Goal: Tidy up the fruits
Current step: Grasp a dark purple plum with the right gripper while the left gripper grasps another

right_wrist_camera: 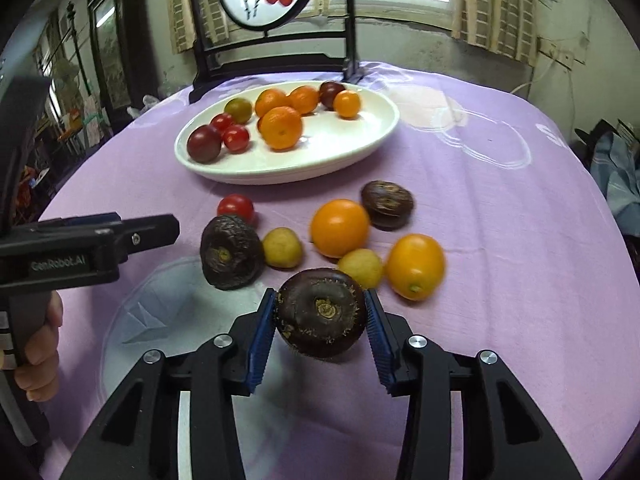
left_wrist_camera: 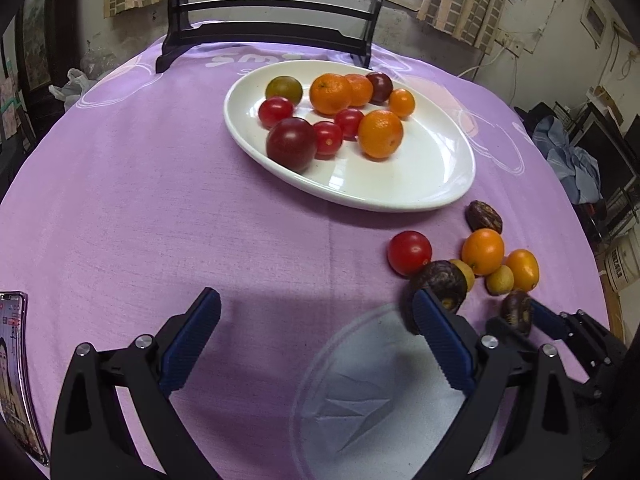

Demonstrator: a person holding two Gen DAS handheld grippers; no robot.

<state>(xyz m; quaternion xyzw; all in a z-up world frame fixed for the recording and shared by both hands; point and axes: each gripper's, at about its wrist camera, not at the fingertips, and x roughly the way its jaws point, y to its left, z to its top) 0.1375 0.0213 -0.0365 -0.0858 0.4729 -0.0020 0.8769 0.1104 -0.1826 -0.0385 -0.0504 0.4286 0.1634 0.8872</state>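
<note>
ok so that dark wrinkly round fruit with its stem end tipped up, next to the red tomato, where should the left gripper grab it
Grip the dark wrinkled fruit across its widest middle, one pad on each rounded flank, coming down from above and the near side. It sits tilted with its stem scar facing up and toward the camera. The red tomato crowds its far side, a small yellow fruit its right. The left gripper is open beside it.

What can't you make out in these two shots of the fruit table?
- Phone, left wrist view: cut off by the left edge.
- Dark chestnut-like fruit, left wrist view: partly hidden by a left tongs finger.
- Oval orange fruit, right wrist view: blurred, skin detail lost.
- Underside of the dark fruit between the right tongs: hidden, so whether it is off the cloth is unclear.
</note>
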